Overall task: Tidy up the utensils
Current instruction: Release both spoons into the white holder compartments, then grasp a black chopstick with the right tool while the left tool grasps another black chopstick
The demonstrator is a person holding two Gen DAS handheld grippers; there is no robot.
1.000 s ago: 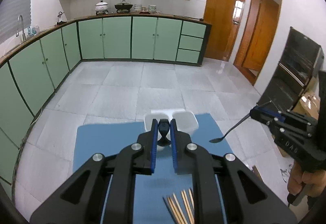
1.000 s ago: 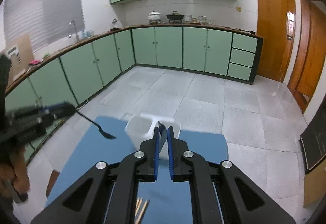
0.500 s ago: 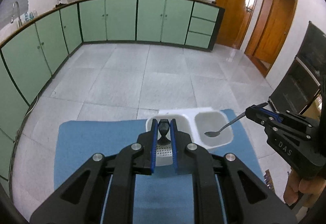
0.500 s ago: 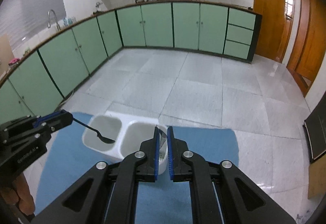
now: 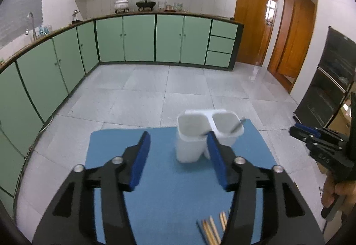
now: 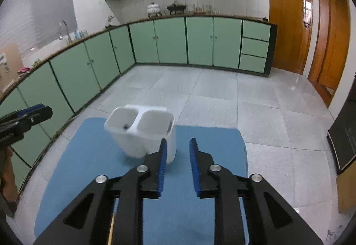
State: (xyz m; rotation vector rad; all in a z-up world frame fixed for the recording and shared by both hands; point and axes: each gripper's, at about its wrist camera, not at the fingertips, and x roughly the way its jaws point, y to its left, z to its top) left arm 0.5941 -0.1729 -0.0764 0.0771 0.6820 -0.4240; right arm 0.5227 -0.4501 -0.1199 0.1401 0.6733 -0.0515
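Only the left wrist view showed the chopsticks [image 5: 211, 228] lying on the mat [image 5: 169, 200] near the camera, and a spoon handle [image 5: 237, 126] leaning out of the holder's [image 5: 191, 144] right cup. The right wrist view showed a dark utensil tip [image 6: 126, 126] low in the left cup of the holder [image 6: 142, 140].

The left gripper [image 5: 178, 156] was spread wide and held nothing; its right finger [image 5: 217, 160] overlapped the holder in view, contact unclear. The right gripper [image 6: 176, 162] stood partly open, empty, just right of the holder. Both hovered over the mat, pointing forward, the right one held off to the side by a hand [image 5: 336, 195].
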